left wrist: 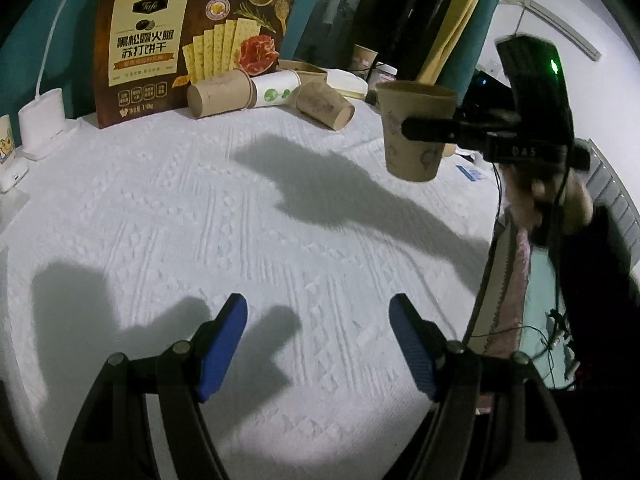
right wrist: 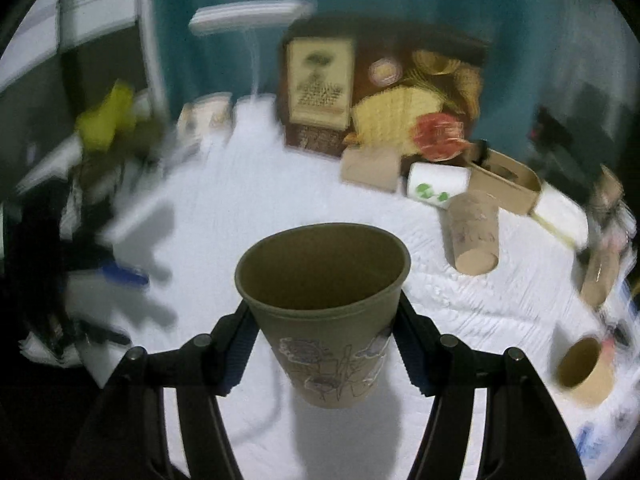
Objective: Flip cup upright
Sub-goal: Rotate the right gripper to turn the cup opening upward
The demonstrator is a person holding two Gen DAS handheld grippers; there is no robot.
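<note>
My right gripper (right wrist: 324, 344) is shut on a brown paper cup (right wrist: 324, 312) with a flower drawing. It holds the cup upright, mouth up, above the white textured table (right wrist: 224, 208). In the left wrist view the same cup (left wrist: 416, 132) hangs in the air at the right, clamped by the right gripper (left wrist: 424, 130). My left gripper (left wrist: 318, 344) is open and empty, low over the near part of the table (left wrist: 240, 208), well apart from the cup.
At the back stand a cracker box (left wrist: 188, 40), two brown cups lying on their sides (left wrist: 218, 94) (left wrist: 326, 106), and a white cup (left wrist: 276, 90). A white lamp base (left wrist: 42, 120) is at the left. Another brown cup (right wrist: 584, 372) sits near the right edge.
</note>
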